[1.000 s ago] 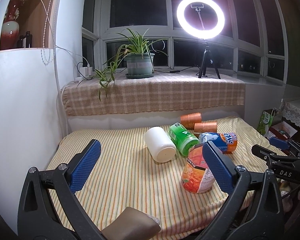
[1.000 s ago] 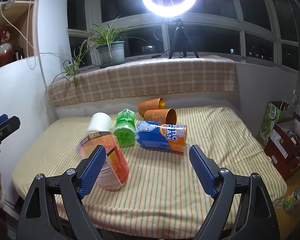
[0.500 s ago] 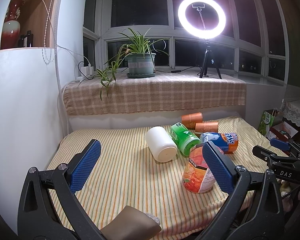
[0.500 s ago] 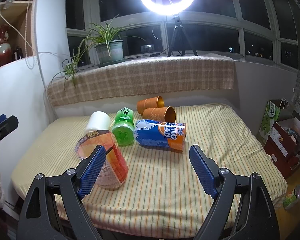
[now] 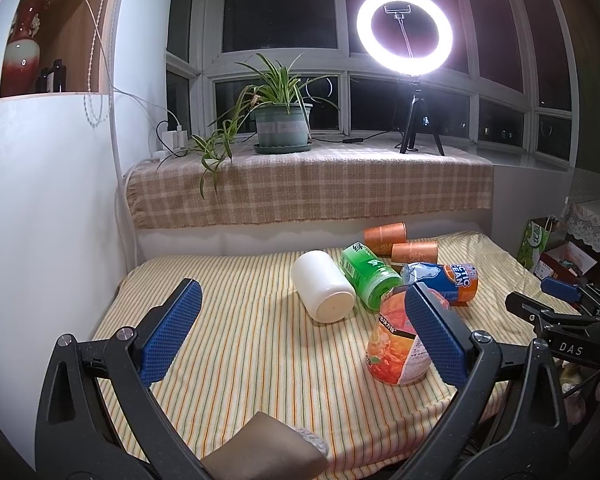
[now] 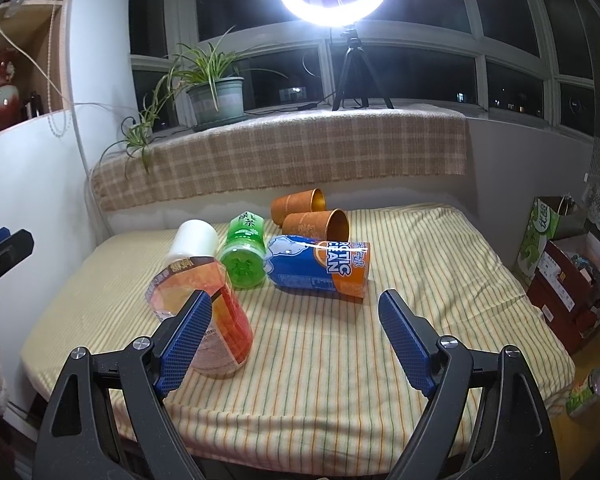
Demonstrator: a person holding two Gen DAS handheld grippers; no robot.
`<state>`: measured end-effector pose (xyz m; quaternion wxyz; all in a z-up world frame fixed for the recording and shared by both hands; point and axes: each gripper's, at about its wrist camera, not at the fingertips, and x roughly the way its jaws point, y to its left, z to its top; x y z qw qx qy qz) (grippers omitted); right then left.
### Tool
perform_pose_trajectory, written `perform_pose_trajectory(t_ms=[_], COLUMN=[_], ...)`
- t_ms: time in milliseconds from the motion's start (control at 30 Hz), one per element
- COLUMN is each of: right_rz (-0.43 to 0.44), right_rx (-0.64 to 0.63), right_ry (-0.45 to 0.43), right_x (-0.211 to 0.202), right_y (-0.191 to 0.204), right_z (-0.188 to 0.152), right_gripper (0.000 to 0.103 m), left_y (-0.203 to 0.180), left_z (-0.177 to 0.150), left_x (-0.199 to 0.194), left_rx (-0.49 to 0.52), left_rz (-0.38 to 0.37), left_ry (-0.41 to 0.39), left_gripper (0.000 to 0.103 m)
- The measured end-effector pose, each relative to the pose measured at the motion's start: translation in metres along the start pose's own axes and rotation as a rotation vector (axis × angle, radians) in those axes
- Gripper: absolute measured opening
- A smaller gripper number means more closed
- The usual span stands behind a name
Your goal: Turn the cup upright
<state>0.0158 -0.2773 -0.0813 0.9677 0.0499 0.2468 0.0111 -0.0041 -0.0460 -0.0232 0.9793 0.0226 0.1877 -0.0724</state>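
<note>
Several cups lie on their sides on the striped cloth: a white cup (image 5: 323, 292) (image 6: 192, 242), a green cup (image 5: 370, 278) (image 6: 244, 254), a blue and orange cup (image 5: 444, 280) (image 6: 320, 266) and two copper-orange cups (image 5: 414, 251) (image 6: 316, 224). An orange-red printed cup (image 5: 396, 350) (image 6: 204, 320) stands tilted with its mouth up near the front. My left gripper (image 5: 300, 328) is open and empty, short of the cups. My right gripper (image 6: 296, 340) is open and empty; its left finger overlaps the orange-red cup in view.
The striped table (image 6: 420, 264) ends at a white wall on the left and a checked ledge (image 5: 308, 192) behind, with a potted plant (image 5: 282, 128) and a ring light (image 5: 405, 32). Boxes and a green bag (image 6: 540, 236) stand on the floor at the right.
Both grippers have barely shifted; the views moved slightly. No cup has moved and nothing was gripped.
</note>
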Motion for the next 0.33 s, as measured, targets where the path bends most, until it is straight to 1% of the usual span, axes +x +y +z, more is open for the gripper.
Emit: perform_pose_trajectory(t_ms=[333], right_rz=[-0.003], right_rx=[0.001], right_ry=[0.006], right_x=[0.0022], right_y=[-0.0015], right_z=[-0.0015], right_gripper=[0.085], left_y=[0.0023], left_z=[-0.0025], left_x=[0.0002], left_rx=[-0.001], left_rz=[0.002], left_ry=[-0.002], left_gripper=[0.103])
